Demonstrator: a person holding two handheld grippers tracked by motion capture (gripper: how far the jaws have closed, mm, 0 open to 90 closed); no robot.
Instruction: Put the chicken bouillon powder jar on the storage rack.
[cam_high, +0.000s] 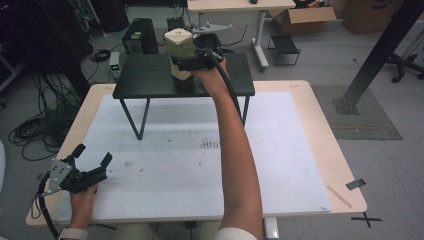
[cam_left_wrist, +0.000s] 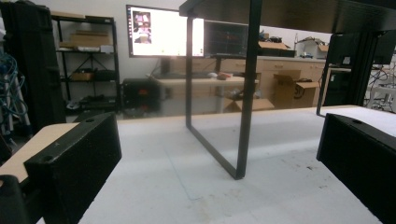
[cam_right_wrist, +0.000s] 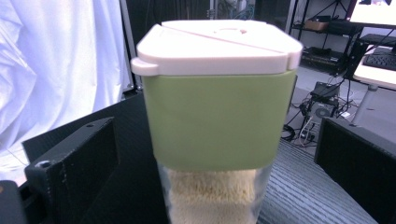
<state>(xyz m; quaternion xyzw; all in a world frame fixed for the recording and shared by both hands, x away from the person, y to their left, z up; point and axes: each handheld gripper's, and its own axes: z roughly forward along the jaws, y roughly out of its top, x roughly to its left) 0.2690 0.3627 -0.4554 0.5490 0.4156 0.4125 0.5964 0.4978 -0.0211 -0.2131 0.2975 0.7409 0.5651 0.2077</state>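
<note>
Your right gripper (cam_high: 192, 61) jaws stand wide, holding nothing, flanking the container (cam_right_wrist: 217, 121); careless withdrawal could topple it off the black stand (cam_high: 150, 75).

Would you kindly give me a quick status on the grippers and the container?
Right gripper open, jaws either side of container, not pressing. Container upright on black shelf. Left gripper open, idle over table. Nothing in the way.
</note>
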